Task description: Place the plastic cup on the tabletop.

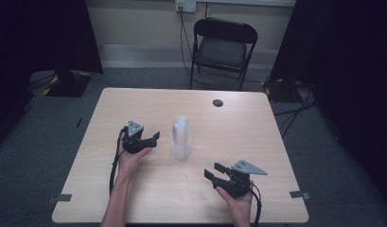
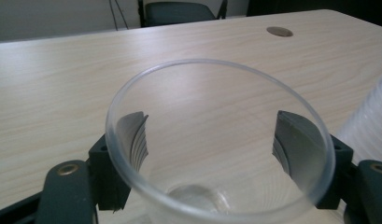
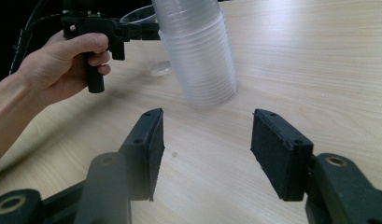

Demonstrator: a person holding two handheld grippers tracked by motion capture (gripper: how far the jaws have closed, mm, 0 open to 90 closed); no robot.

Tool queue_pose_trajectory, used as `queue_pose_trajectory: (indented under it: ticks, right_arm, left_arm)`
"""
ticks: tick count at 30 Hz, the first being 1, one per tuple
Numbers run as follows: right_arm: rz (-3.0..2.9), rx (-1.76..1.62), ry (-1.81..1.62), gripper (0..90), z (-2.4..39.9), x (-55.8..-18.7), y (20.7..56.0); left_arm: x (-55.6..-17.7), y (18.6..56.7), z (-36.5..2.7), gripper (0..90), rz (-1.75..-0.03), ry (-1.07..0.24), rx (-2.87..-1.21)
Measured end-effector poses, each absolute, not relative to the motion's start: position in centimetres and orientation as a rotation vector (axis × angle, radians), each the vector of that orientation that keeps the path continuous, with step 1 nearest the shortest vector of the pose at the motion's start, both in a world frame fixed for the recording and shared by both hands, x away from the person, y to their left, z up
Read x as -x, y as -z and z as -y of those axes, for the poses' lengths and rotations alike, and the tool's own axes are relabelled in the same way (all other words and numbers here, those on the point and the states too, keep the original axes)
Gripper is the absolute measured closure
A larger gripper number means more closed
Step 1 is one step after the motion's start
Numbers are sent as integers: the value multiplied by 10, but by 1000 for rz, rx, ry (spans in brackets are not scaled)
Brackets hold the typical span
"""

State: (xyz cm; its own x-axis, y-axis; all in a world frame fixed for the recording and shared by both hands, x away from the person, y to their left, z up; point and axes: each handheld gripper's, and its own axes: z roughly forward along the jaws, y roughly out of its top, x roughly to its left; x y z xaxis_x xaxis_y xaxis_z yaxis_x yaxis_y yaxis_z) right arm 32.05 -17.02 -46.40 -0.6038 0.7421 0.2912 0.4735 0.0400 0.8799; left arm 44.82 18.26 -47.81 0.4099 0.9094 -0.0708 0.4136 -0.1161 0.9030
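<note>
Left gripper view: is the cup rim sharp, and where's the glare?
Left gripper view: the clear cup rim is soft and close, with sheen on the table. High view: the cup stack is pale and blurred. Right gripper view: near tongs slightly soft.

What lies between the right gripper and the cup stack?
Nothing: in the right gripper view, only bare table runs from the open right gripper to the cup stack. The high view shows the same gap.

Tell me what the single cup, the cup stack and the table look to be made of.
Single cup: likely thin clear plastic; jaws and tabletop show through.
Cup stack: likely the same plastic, cloudier where walls overlap.
Table: pale wood-grain top, matte, possibly laminate.
</note>
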Motion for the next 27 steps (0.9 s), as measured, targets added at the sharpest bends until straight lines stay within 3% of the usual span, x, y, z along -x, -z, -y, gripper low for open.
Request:
queue_pose_trajectory:
  ticks: [6, 7, 27]
  right_arm:
    - [-2070, -1253, -1587, 435, 171, -320, 465]
    - [-2068, -1257, -1584, 430, 172, -321, 465]
    - [-2038, -1280, -1542, 321, 174, -323, 470]
  left_arm:
    - [-449, 481, -181, 197, -1161, -620, -1745]
    - [-449, 482, -180, 155, -1167, -599, -1715]
    - [-425, 484, -191, 159, -1199, -601, -1761]
